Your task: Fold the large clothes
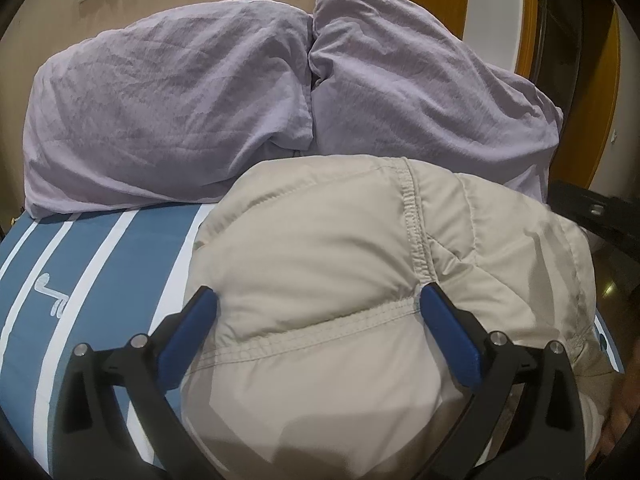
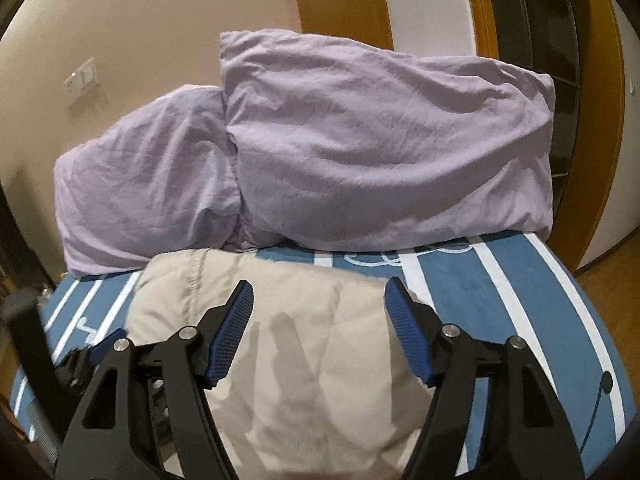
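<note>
Hand-held gripper [image 1: 318, 302] astride beige jacket [image 1: 320, 240] (lengthwise toward pillows [image 1: 168, 100])

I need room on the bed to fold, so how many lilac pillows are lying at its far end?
2. One pillow lies at the left by the wall; the other pillow leans against it on the right, nearer the doorway. Both sit behind the beige jacket, which may hide something lower down.

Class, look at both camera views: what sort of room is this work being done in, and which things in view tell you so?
Most likely a bedroom. The beige garment lies on a bed with a blue striped sheet, two lilac pillows lean against the wall, and a wooden door frame stands behind.
</note>
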`<state>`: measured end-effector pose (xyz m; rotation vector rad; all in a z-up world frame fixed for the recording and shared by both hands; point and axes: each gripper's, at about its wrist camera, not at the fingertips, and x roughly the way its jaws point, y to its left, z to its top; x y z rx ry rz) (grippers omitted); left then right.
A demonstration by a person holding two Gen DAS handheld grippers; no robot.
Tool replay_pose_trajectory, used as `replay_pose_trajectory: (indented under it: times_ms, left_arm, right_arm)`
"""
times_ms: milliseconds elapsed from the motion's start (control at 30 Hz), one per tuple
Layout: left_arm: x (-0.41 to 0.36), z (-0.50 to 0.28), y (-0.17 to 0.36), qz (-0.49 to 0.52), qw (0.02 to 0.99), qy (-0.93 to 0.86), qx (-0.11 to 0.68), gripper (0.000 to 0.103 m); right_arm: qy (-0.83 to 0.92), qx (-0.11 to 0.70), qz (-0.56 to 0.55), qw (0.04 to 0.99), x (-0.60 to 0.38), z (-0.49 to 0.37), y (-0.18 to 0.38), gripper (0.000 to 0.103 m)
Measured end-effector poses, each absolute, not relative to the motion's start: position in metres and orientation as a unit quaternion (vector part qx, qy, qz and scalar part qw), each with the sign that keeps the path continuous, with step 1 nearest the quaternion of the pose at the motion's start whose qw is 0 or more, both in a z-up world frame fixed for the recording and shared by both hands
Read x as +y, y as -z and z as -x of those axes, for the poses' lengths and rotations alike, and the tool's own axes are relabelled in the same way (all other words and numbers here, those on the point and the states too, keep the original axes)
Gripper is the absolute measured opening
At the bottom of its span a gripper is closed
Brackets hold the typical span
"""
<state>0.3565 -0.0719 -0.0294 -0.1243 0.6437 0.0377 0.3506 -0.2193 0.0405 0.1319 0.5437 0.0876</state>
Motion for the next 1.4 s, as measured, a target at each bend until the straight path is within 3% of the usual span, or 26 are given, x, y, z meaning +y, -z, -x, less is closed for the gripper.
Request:
replay_pose_trajectory:
  times_ms: [167,633,1000,1167,1400]
  left_arm:
    - [-0.073,-0.357,0.03,0.062,0.947,-0.008,0.315,0.101]
    - [-0.09,-0.358,0.028,0.031,0.949,-0.014,0.313,0.101]
    - [-0.094,-0.373,-0.019,0.0,0.958,-0.049,0.282,0.101]
    - [-0.087,-0.4,0.014,0.006,0.938,-0.053,0.343,0.101]
    - [-0.081,-0.401,0.029,0.012,0.939,-0.054,0.339,0.101]
  right_arm:
    - [-0.029,0.309,-0.07,0.948,-0.224,-0.372,-0.004,0.069]
    - [-0.018,0.299,-0.095,0.949,-0.234,-0.381,0.042,0.071]
    - [-0.025,0.321,-0.119,0.939,-0.241,-0.389,0.052,0.071]
    - [-0.031,0.31,-0.12,0.943,-0.24,-0.388,0.052,0.072]
    - [-0.025,0.306,-0.11,0.945,-0.236,-0.386,0.051,0.073]
